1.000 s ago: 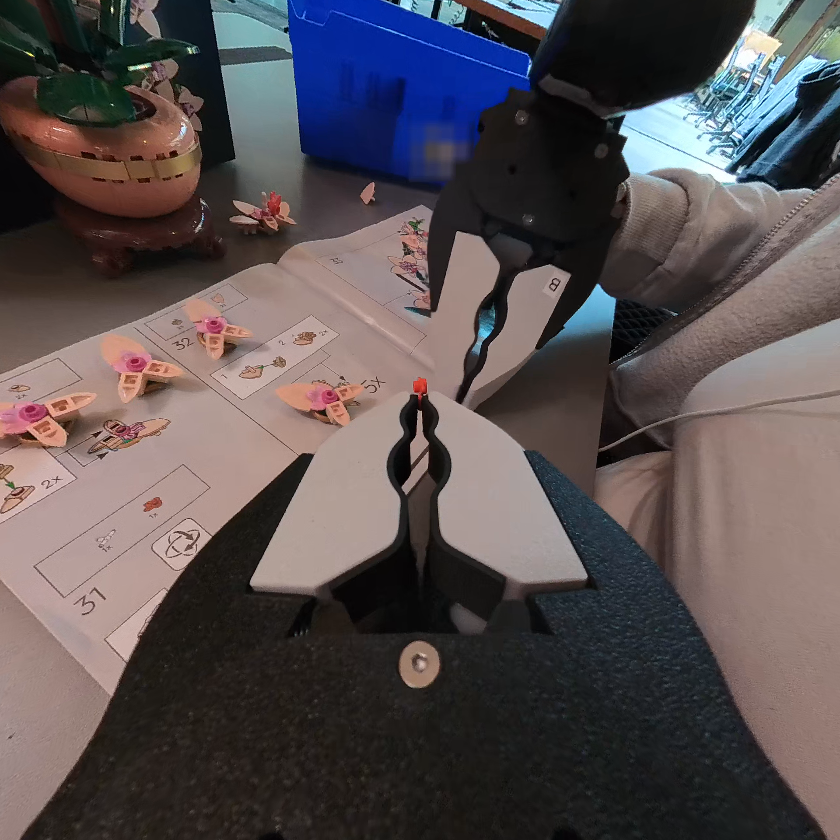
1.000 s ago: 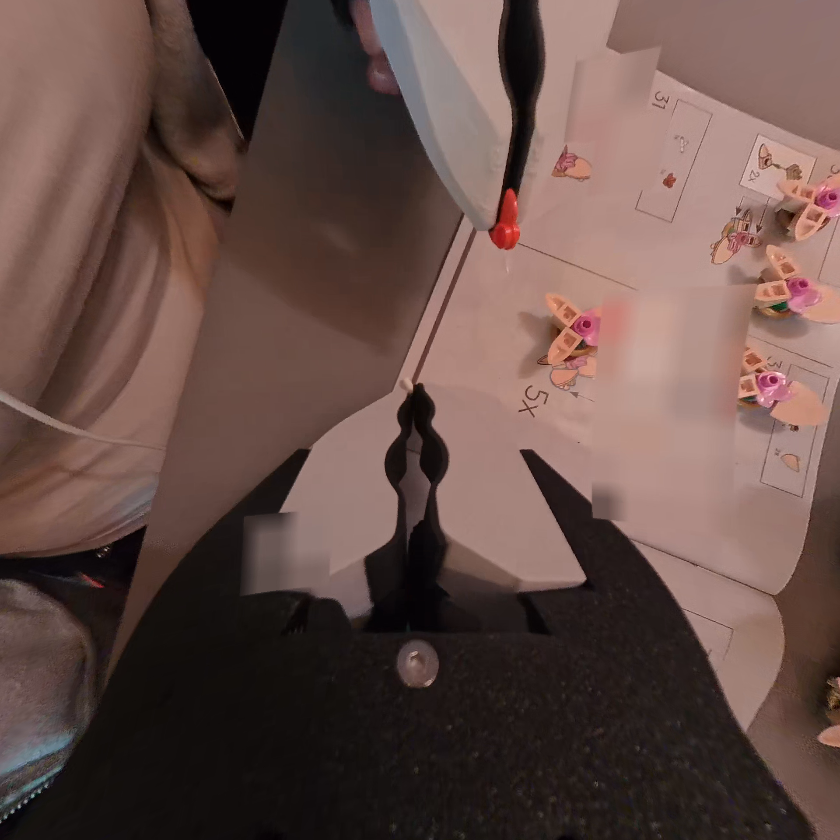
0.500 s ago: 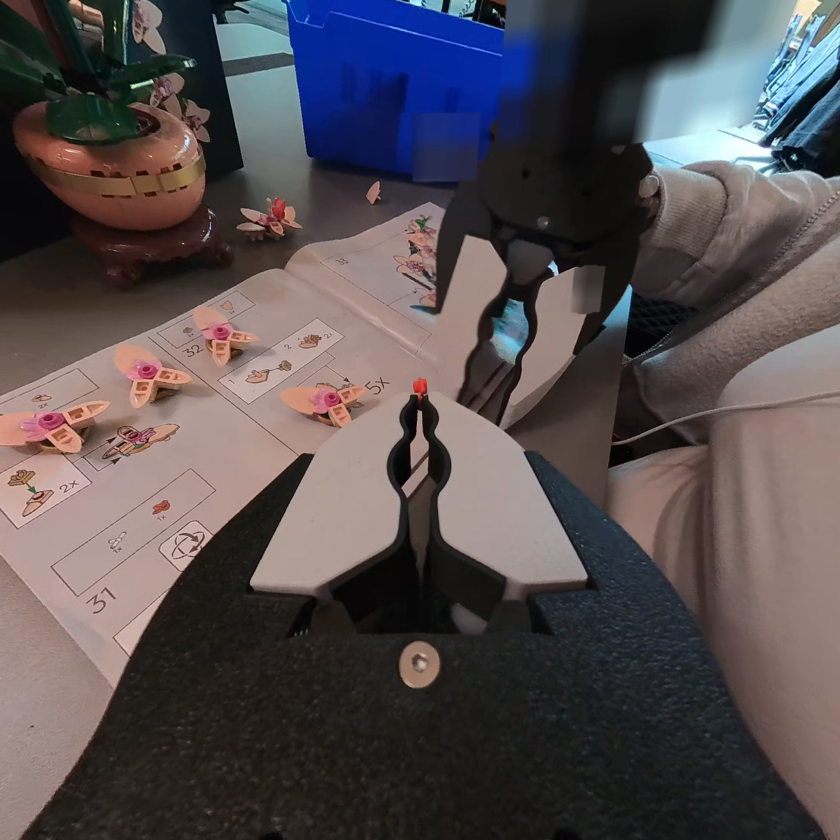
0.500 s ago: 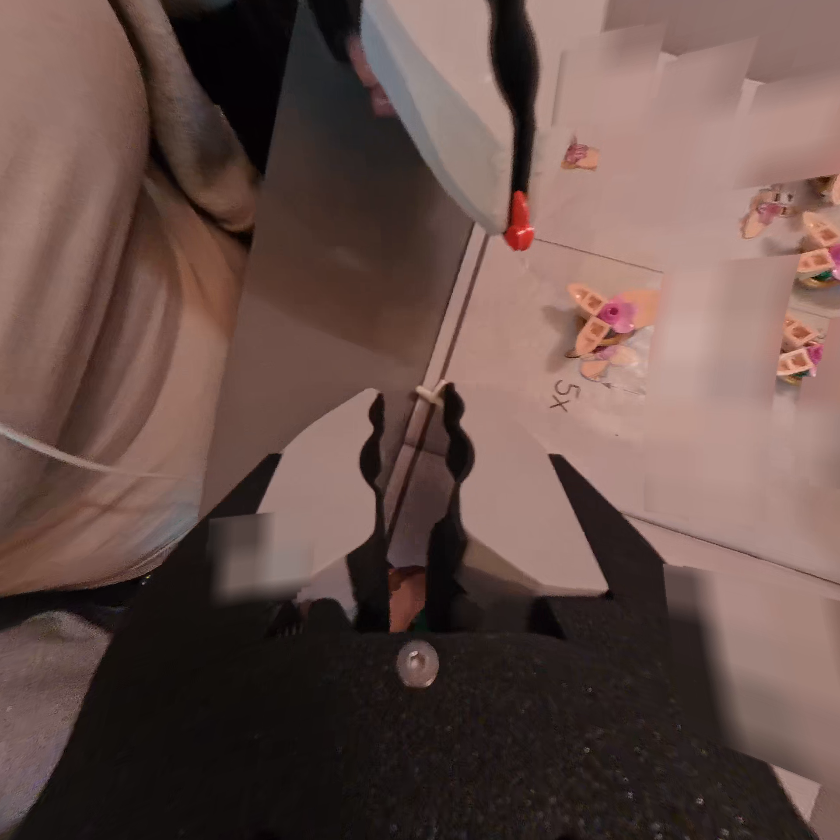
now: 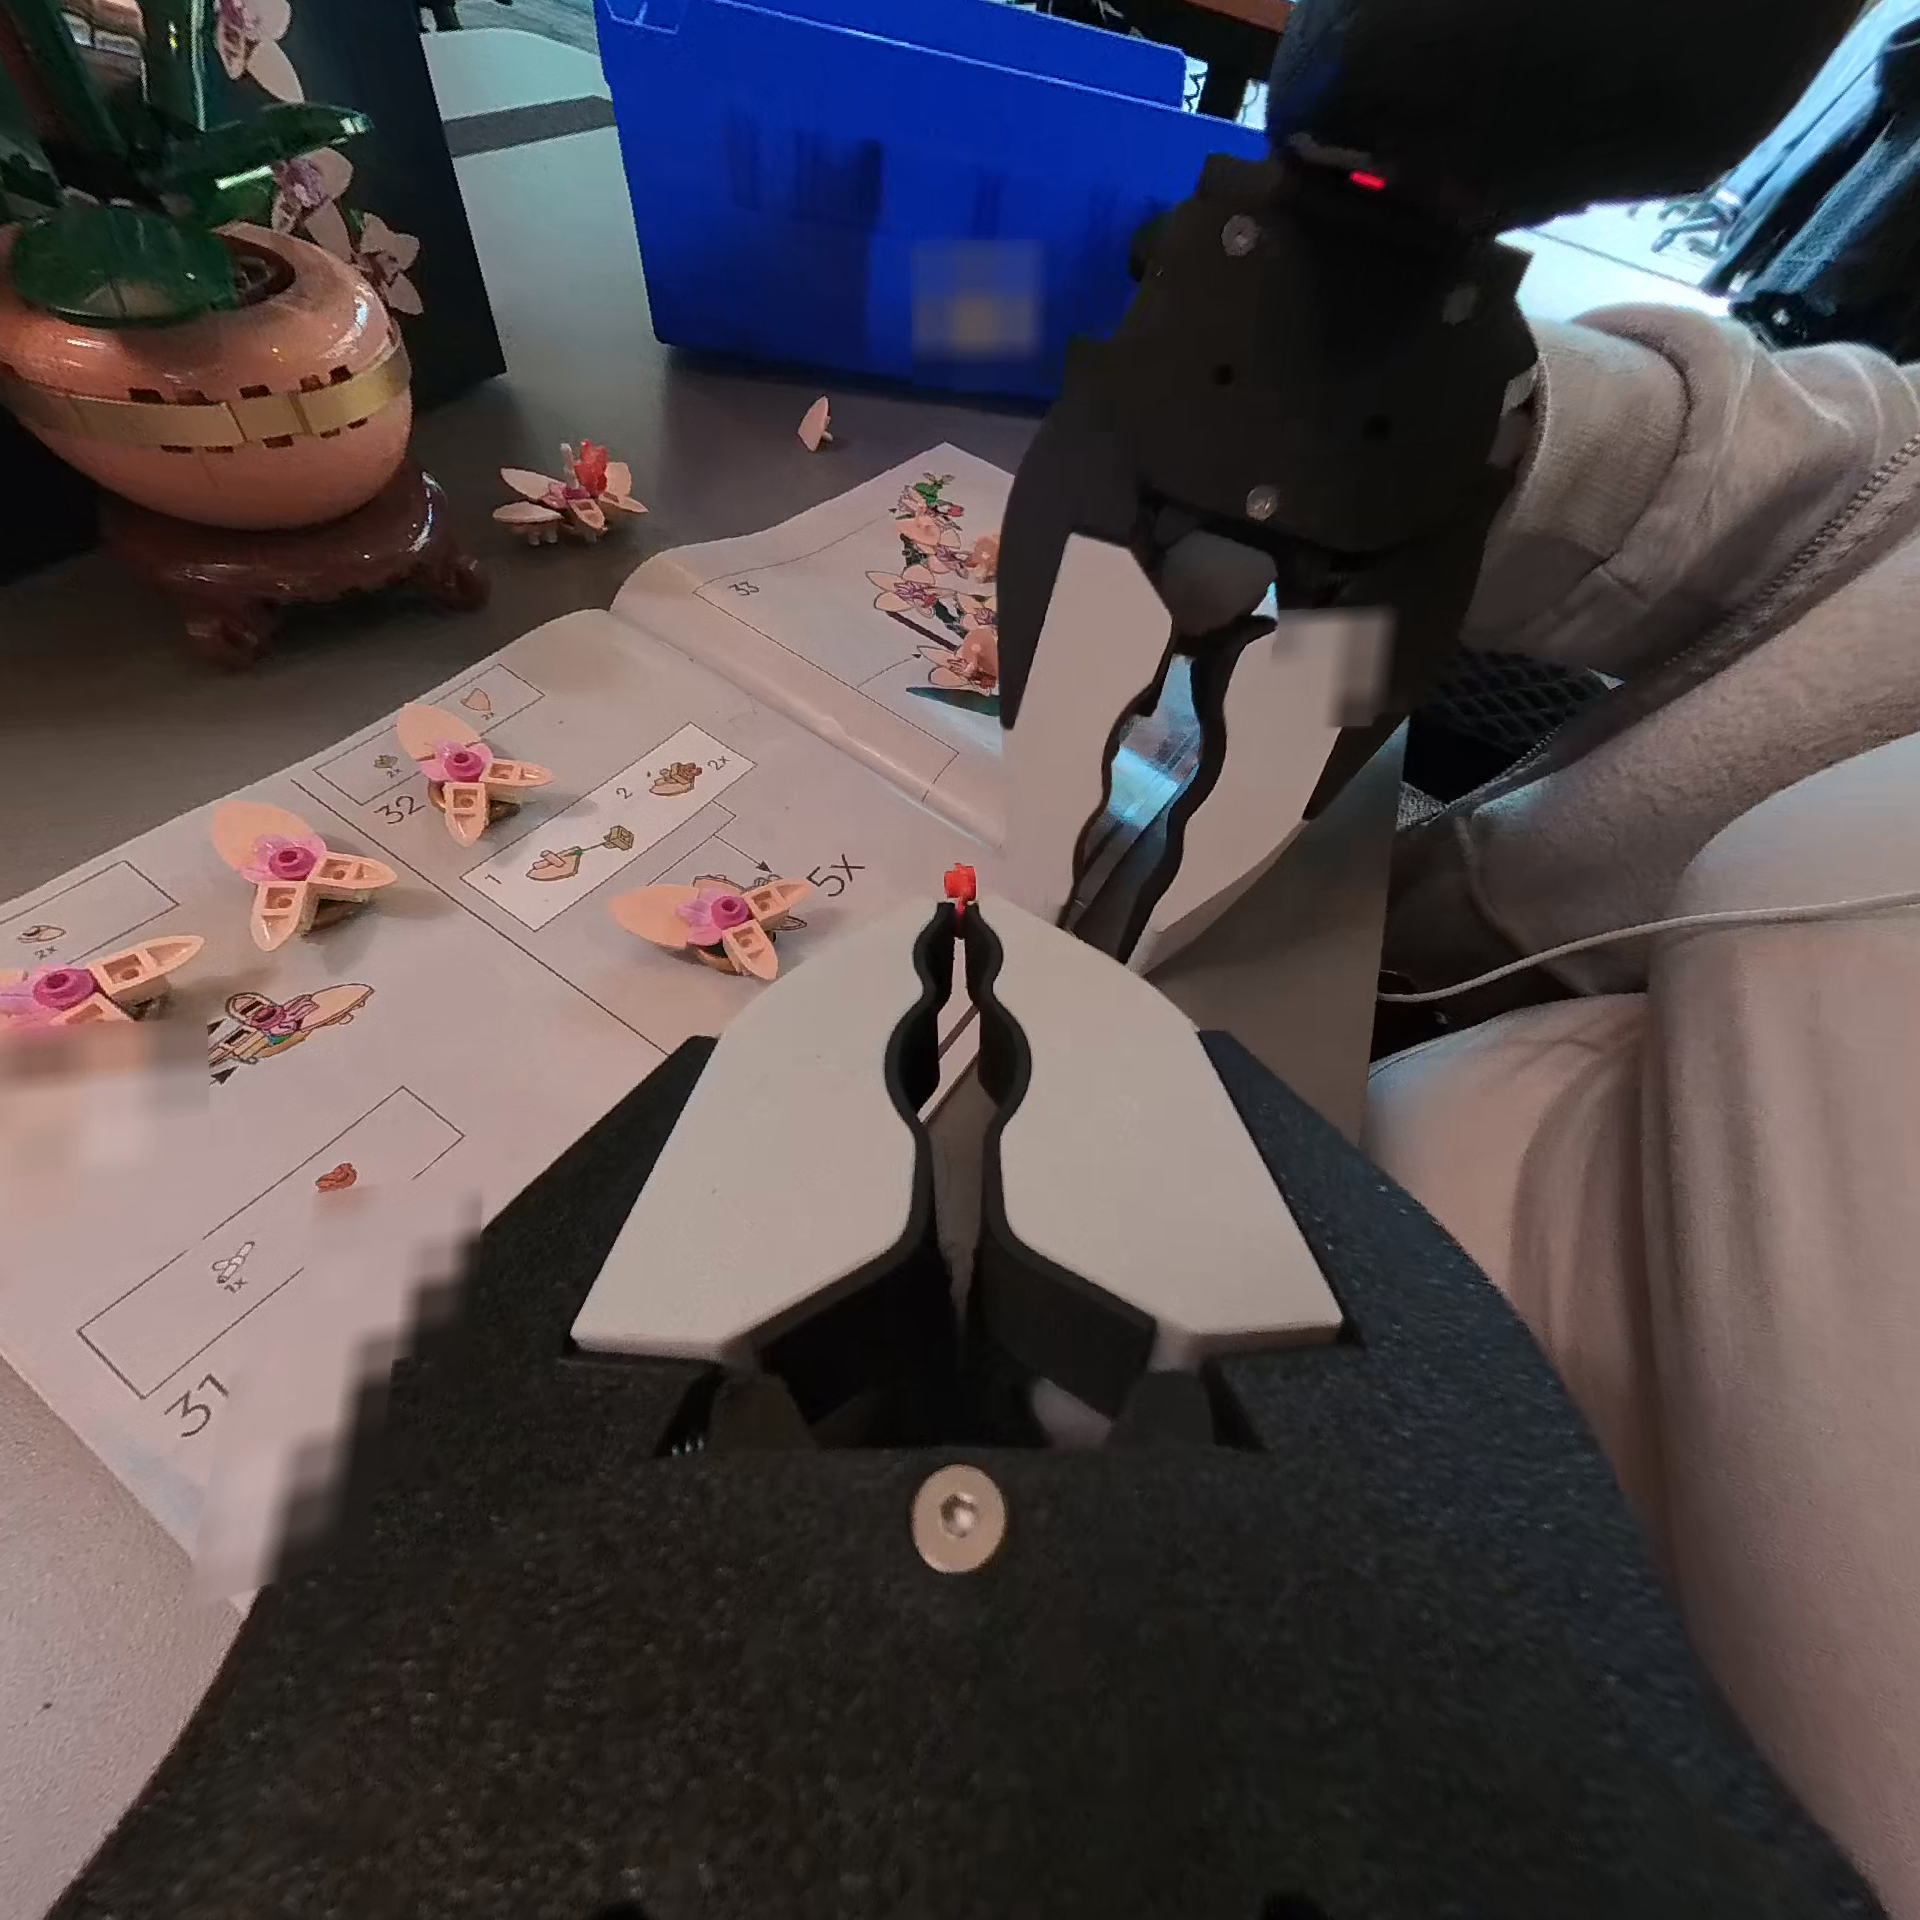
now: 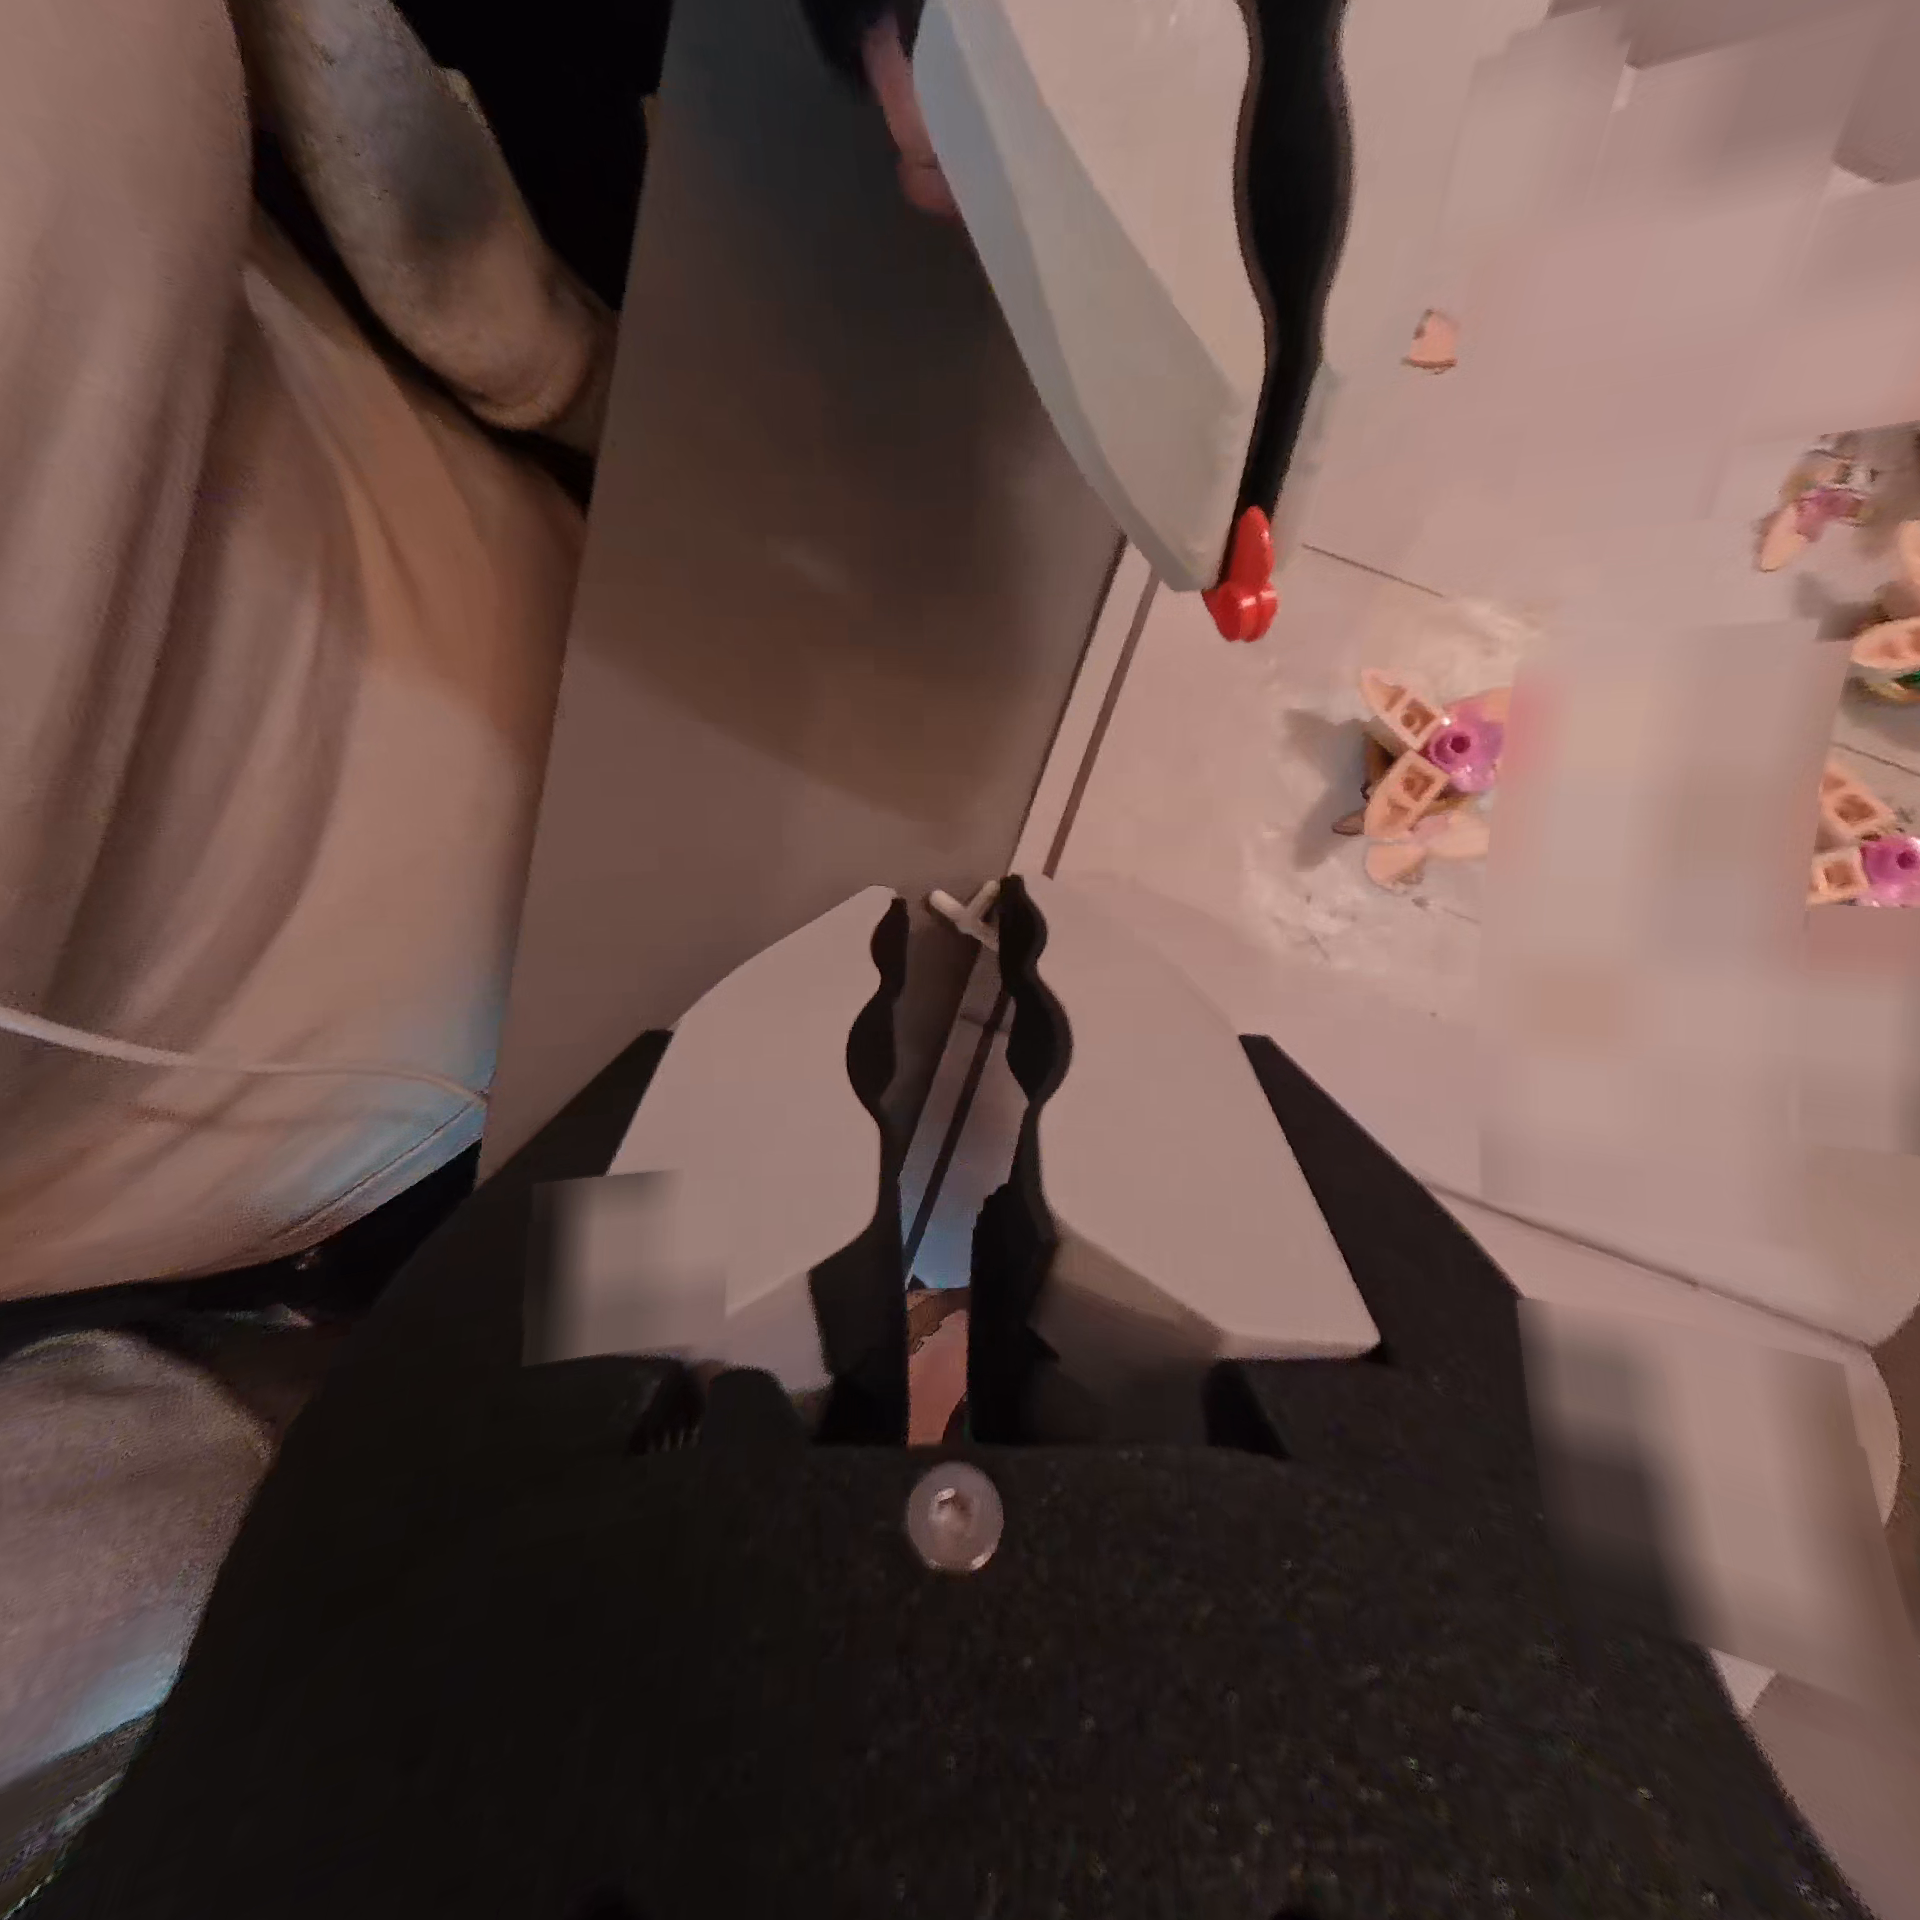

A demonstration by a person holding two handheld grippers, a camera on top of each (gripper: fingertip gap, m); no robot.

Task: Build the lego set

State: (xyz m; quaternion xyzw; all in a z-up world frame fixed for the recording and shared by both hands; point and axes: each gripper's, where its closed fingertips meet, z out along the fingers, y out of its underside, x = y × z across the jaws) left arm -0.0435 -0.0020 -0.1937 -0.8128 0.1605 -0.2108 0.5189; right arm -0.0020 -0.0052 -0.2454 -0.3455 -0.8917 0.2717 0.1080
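My left gripper is shut on a tiny red piece that sticks out of its tips, held above the open instruction booklet. In the right wrist view the left gripper comes in from the top with the red piece. My right gripper has its jaws a little apart; a small white piece sits at the tips against the right finger. In the left wrist view the right gripper points down at the table edge. Several pink flower assemblies lie on the booklet.
A pink pot with green leaves stands at the back left, a blue bin behind. A flower with a red centre and a loose petal lie on the table. A person's sleeve and lap fill the right. Left tips to right tips: about 7 cm.
My right gripper has gone from shut on the white piece to jaws apart and has moved slightly. The left gripper keeps hold of the red piece, which sits farther right in the right wrist view.
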